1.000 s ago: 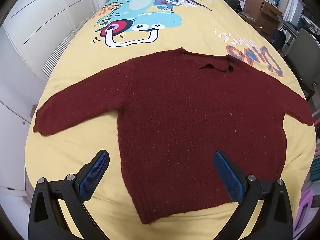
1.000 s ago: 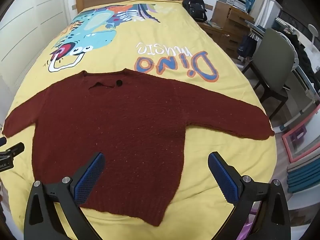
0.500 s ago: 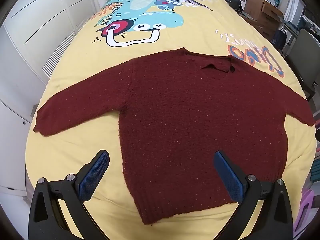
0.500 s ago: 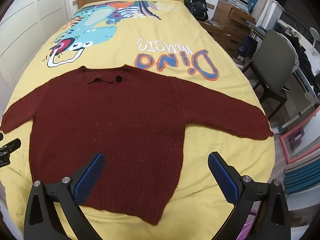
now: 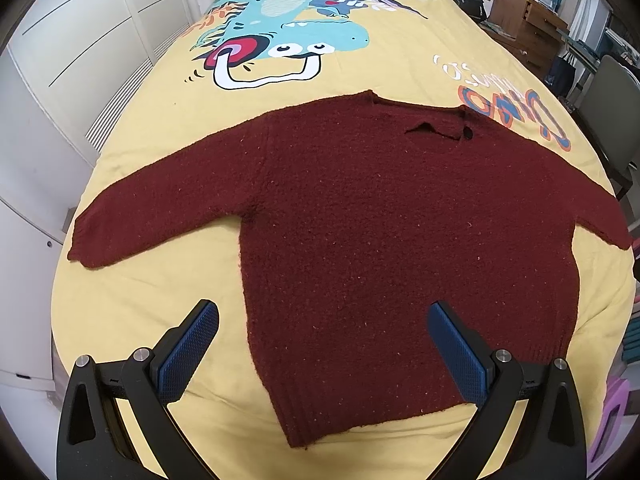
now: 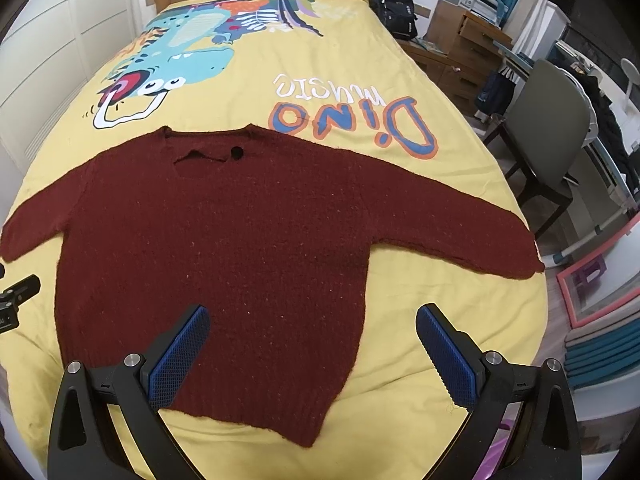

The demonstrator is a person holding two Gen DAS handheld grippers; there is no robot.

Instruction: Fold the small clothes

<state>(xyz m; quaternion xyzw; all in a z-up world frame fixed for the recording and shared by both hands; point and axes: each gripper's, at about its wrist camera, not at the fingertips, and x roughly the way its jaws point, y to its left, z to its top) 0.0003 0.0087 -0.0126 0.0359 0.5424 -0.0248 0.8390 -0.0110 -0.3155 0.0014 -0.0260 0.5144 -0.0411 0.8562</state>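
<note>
A small dark red knitted sweater (image 5: 380, 240) lies flat on the yellow bedspread (image 5: 160, 304), both sleeves spread out, hem nearest me. In the right wrist view the same sweater (image 6: 240, 248) fills the middle. My left gripper (image 5: 323, 322) hovers open above the hem's left part, its blue pads (image 5: 188, 348) wide apart and holding nothing. My right gripper (image 6: 312, 322) is open too, above the hem's right part, with nothing between its pads (image 6: 444, 356). A bit of the left gripper (image 6: 16, 300) shows at the far left edge of the right wrist view.
The bedspread (image 6: 400, 80) carries a dinosaur print and lettering. White wardrobe doors (image 5: 60, 60) stand along the left. A grey chair (image 6: 548, 128), a wooden dresser (image 6: 468, 44) and a black backpack (image 6: 394, 8) stand on the right. Stacked teal items (image 6: 600, 352) lie on the floor.
Both views have drifted only slightly; the right gripper has edged a little forward over the hem. The sweater lies as before and both grippers stay open.
</note>
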